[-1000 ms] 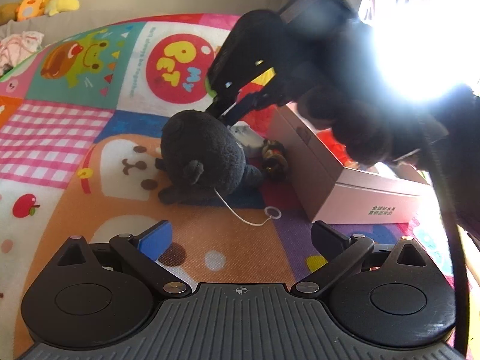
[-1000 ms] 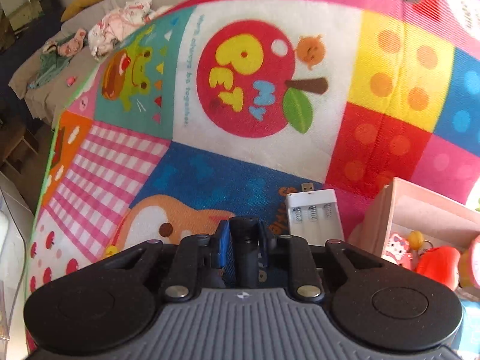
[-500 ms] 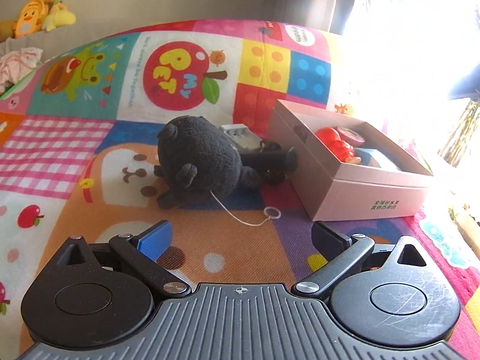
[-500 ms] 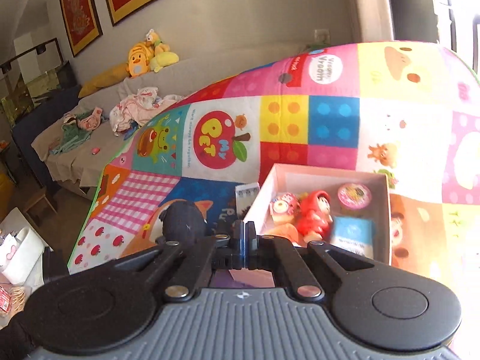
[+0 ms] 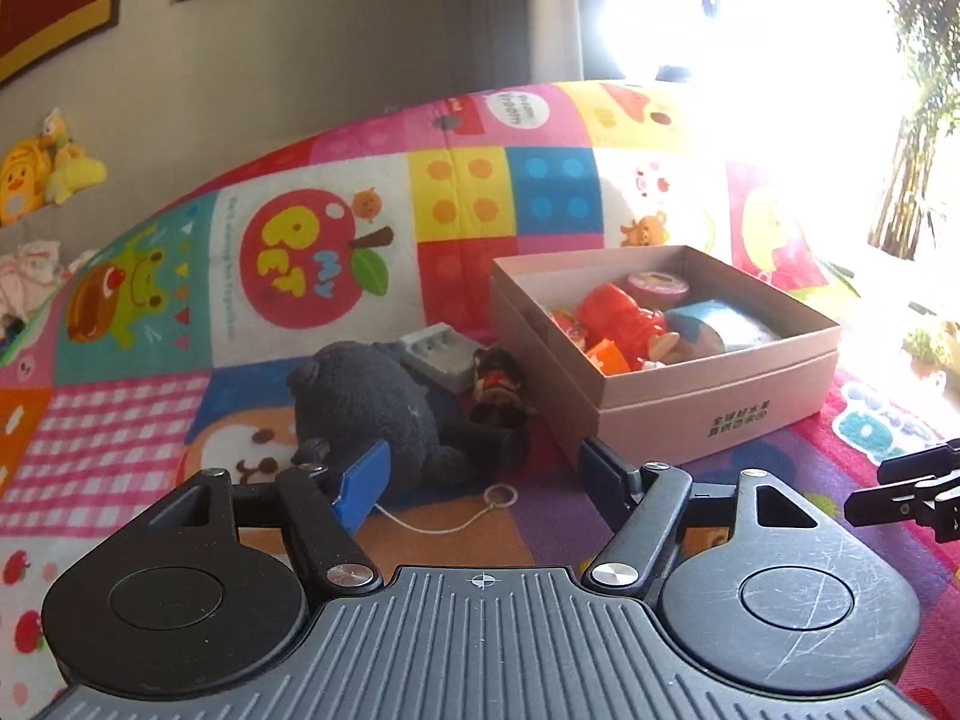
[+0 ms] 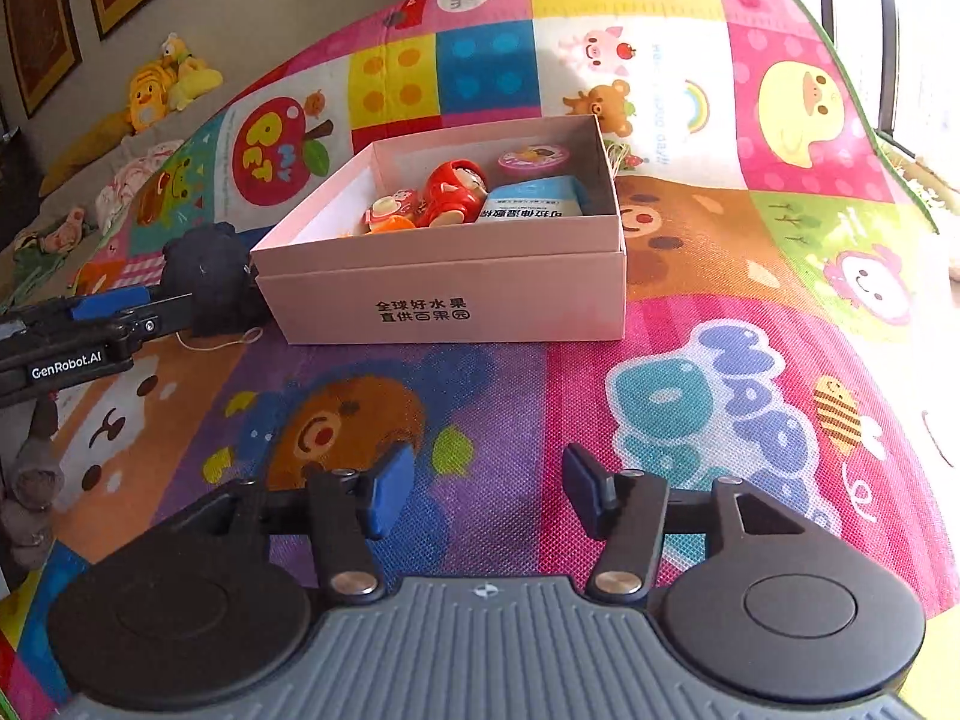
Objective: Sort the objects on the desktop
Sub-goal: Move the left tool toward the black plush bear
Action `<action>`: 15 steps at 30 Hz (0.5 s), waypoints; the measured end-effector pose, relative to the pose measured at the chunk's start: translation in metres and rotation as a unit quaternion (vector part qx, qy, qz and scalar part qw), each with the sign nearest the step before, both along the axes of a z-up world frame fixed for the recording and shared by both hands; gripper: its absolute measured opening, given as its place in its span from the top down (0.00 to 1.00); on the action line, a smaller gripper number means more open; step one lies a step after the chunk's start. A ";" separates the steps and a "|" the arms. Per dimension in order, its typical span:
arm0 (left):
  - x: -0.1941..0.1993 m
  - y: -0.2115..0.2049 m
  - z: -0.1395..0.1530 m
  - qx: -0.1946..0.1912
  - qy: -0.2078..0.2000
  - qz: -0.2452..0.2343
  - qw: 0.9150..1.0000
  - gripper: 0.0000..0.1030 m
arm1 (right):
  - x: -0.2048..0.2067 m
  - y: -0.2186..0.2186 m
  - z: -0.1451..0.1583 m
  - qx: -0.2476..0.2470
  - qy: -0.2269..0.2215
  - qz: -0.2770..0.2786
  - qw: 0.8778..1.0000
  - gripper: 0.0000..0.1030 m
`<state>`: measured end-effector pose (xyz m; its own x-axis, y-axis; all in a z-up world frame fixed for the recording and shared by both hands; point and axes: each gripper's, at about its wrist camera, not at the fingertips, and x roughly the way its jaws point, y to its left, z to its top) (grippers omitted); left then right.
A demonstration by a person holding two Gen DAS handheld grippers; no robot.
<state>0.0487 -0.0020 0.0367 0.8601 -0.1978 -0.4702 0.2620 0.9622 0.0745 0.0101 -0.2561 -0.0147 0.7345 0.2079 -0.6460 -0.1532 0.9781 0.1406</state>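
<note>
A pink box (image 5: 708, 408) stands on the play mat and holds a red doll (image 5: 624, 318), a blue packet (image 5: 720, 324) and a round pink tin (image 5: 654, 283). Left of it lie a black plush bear (image 5: 384, 402) with a white cord loop (image 5: 501, 495), a grey battery charger (image 5: 438, 354) and a small dark figure (image 5: 495, 387). My left gripper (image 5: 480, 474) is open and empty just before the bear. My right gripper (image 6: 480, 489) is open and empty, well in front of the box (image 6: 456, 294); the bear (image 6: 210, 276) shows at the box's left.
The colourful play mat (image 6: 720, 330) covers the whole surface. A couch with yellow plush toys (image 6: 162, 90) and clothes lies at the far left. A bright window (image 5: 780, 30) glares at the right. The left gripper's side (image 6: 78, 330) reaches in from the left of the right wrist view.
My right gripper, shut on a dark object near the charger a second ago, pulled back to the right and now stands open and empty. My left gripper moved closer to the bear.
</note>
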 end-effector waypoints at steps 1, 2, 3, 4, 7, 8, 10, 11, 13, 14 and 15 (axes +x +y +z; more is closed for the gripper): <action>0.003 -0.007 -0.002 0.021 -0.003 -0.007 1.000 0.33 | -0.002 0.001 -0.001 -0.005 -0.006 0.001 1.000 0.37; 0.007 -0.013 -0.005 0.039 -0.004 -0.012 0.999 0.39 | -0.003 0.002 -0.003 -0.006 -0.009 0.002 1.000 0.34; 0.012 -0.019 -0.009 0.061 -0.003 -0.018 0.998 0.46 | -0.004 0.002 -0.005 -0.004 -0.009 0.004 1.000 0.33; 0.017 -0.024 -0.014 0.084 -0.002 -0.023 0.996 0.49 | -0.005 0.001 -0.005 -0.002 -0.010 0.005 1.000 0.31; 0.032 -0.034 -0.027 0.126 0.002 -0.027 0.992 0.51 | -0.007 -0.003 -0.003 0.009 -0.021 0.002 1.000 0.23; 0.036 -0.037 -0.030 0.135 0.003 -0.029 0.990 0.49 | -0.007 -0.004 -0.003 0.012 -0.022 0.000 1.000 0.19; 0.042 -0.041 -0.036 0.153 -0.003 -0.030 0.988 0.48 | -0.006 -0.004 -0.004 0.015 -0.021 0.001 1.000 0.18; 0.044 -0.044 -0.039 0.169 -0.011 -0.032 0.985 0.48 | -0.006 -0.004 -0.004 0.016 -0.021 0.001 1.000 0.18; 0.046 -0.049 -0.042 0.189 -0.016 -0.037 0.981 0.49 | -0.006 -0.005 -0.005 0.019 -0.020 0.000 1.000 0.18; 0.047 -0.048 -0.042 0.191 -0.017 -0.038 0.981 0.57 | -0.005 -0.005 -0.005 0.022 -0.019 -0.001 1.000 0.17; 0.047 -0.048 -0.042 0.190 -0.017 -0.039 0.981 0.63 | -0.005 -0.006 -0.005 0.025 -0.019 -0.002 1.000 0.17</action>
